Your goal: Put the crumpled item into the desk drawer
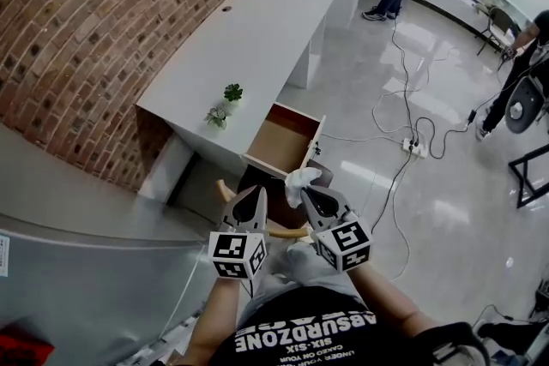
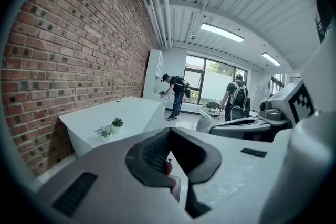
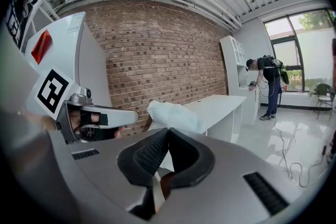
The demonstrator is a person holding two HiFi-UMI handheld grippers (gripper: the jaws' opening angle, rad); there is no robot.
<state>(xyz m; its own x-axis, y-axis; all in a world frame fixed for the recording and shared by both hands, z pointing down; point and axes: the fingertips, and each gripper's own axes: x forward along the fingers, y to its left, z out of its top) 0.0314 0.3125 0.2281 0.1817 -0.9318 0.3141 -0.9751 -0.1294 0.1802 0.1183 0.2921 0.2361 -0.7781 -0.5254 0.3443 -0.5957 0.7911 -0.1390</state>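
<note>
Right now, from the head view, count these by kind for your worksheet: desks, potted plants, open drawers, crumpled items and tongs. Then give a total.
Desk: 1
Potted plants: 2
Open drawer: 1
Crumpled white item: 1
Tongs: 2 (left tongs, right tongs)
Total: 7

- My black T-shirt (image 1: 307,328) carries white lettering.
- My left gripper (image 1: 254,195) and right gripper (image 1: 310,196) are grey, with black ribbed pads and black-and-white marker cubes.
</note>
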